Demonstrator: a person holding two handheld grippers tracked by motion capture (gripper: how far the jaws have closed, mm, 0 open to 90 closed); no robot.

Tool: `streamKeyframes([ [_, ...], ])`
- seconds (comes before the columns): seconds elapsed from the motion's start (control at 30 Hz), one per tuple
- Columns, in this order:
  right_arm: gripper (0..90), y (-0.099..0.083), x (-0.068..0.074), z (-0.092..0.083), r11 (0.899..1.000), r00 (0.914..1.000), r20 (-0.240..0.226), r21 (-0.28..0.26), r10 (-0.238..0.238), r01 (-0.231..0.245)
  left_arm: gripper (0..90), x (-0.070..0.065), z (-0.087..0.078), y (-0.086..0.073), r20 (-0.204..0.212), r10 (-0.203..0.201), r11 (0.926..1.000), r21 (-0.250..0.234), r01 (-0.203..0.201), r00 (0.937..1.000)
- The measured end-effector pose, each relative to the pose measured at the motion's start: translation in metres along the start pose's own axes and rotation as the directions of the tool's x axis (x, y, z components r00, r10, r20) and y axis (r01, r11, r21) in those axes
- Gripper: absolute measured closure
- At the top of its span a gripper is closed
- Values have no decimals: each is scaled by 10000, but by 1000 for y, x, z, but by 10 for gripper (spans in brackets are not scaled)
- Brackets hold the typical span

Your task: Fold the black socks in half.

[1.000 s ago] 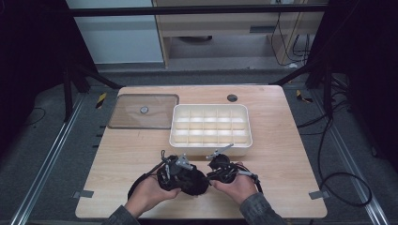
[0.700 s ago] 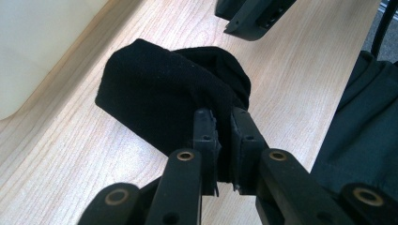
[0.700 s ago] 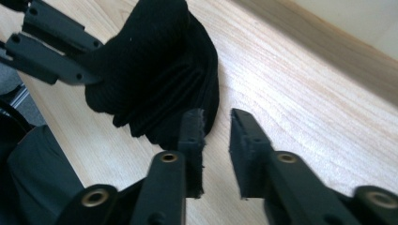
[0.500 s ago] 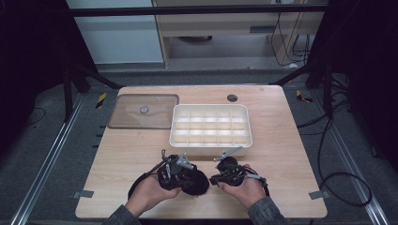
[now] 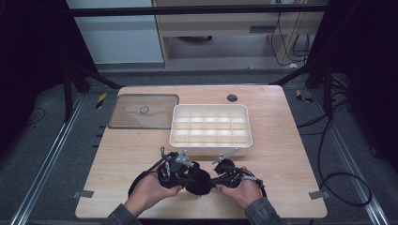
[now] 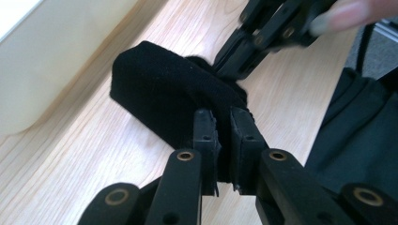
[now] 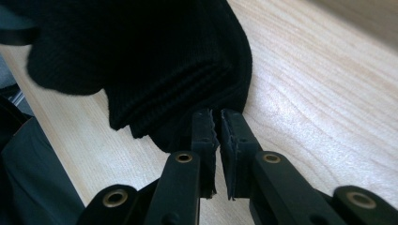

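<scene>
From the high view I had both claws low at the near edge of the desk (image 5: pixel 281 140), meeting over a folded black cloth (image 5: pixel 199 180). The left claw (image 5: pixel 185 172) came at it from the left side, the right claw (image 5: pixel 217 177) from the right, each in a hand, with the cloth between them.

In the left gripper view, the left claw (image 6: pixel 222 123) was pinched nearly closed, a fold of the black cloth (image 6: pixel 164 89) caught between its 2 jaws. The other claw reached in from the top right and met the cloth's far edge, a fingertip (image 6: pixel 349 13) on top of it.

In the right gripper view, the right claw (image 7: pixel 217 121) showed only a thin slit between its jaws, its tips pressed into the layered edge of the cloth (image 7: pixel 155 51); I could not tell whether any fabric was actually caught in there.

The cloth lay on the wood just in front of the white compartment tray (image 5: pixel 210 143). A clear lid (image 5: pixel 162 103) lay flat to the tray's left, just beside it.
</scene>
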State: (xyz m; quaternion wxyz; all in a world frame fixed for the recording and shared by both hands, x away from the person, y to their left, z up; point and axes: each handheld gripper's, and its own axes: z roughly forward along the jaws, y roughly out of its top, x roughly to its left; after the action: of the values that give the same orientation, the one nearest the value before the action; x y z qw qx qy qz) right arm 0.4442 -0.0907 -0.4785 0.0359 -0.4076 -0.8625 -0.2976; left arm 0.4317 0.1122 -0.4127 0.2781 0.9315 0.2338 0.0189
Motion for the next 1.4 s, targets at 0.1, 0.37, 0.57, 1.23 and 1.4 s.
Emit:
streamKeyframes([
  [0.1,845,-2,-2,1,9999,9999,-73,-58,99,-99,820,-4,5,4,61,36,10000,7,-36,10000],
  [0.37,836,-8,-10,-1,9993,9992,-251,-216,305,-311,818,-15,30,13,238,335,9987,380,-344,9992],
  [0.57,819,-11,-16,-13,9974,9989,-219,-569,425,-437,816,-20,43,18,354,371,9982,453,-387,9987],
  [1.23,793,-23,-36,-38,9924,9969,182,-979,761,-740,812,-19,63,23,660,32,9982,590,-71,9978],
  [1.4,792,-26,-38,-40,9910,9958,151,-1007,900,-881,811,-21,65,24,608,50,9978,656,-90,9981],
])
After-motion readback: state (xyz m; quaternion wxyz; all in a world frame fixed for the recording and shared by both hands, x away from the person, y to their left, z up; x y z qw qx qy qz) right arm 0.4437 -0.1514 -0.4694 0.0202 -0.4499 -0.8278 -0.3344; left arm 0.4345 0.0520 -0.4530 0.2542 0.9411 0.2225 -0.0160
